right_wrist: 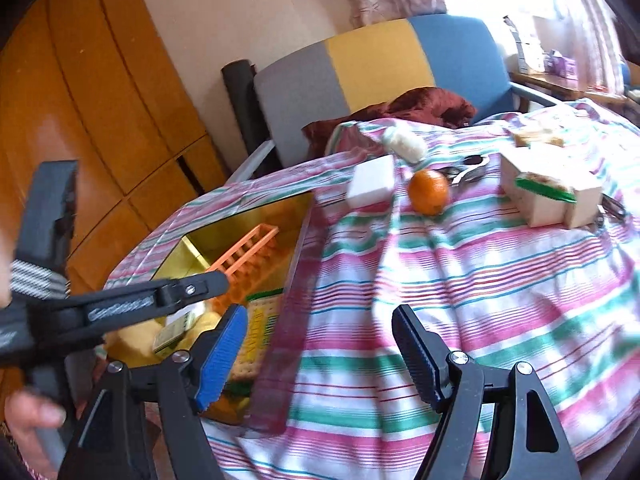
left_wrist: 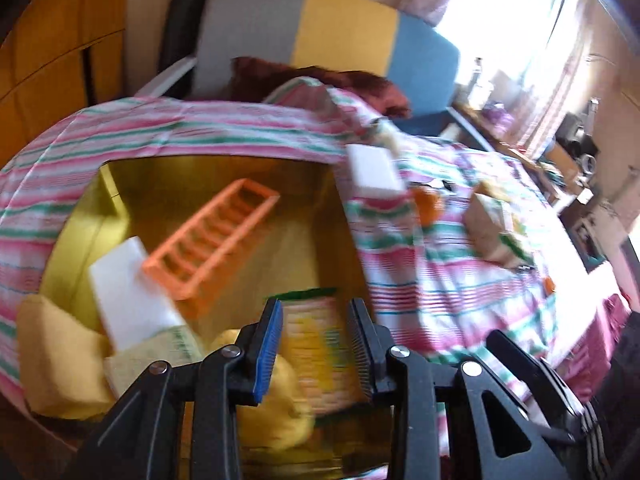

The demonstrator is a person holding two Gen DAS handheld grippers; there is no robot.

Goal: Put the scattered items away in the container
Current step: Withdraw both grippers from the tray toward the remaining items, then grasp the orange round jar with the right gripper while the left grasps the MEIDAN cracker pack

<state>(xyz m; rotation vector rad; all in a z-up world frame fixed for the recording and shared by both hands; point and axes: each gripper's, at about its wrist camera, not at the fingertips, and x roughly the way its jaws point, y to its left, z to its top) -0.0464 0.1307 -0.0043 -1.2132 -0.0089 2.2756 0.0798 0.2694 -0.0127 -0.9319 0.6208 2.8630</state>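
Hovering over box [right_wrist: 240, 208] rim: left fingers [left_wrist: 269, 344] barely parted, right fingers [right_wrist: 222, 356] wide, both empty.

A glossy, mirror-like gold box [left_wrist: 120, 184] holds a matt orange plastic rack [left_wrist: 208, 240] and soft yellow sponges [left_wrist: 56, 356], and around it lies a striped woven cloth [right_wrist: 460, 288], creased, with a dimpled orange [right_wrist: 429, 192] on it.

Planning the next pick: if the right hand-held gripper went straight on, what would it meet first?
Probably the striped cloth; nothing lies between the open right hand-held gripper and it. The orange sits farther along, depth unclear.
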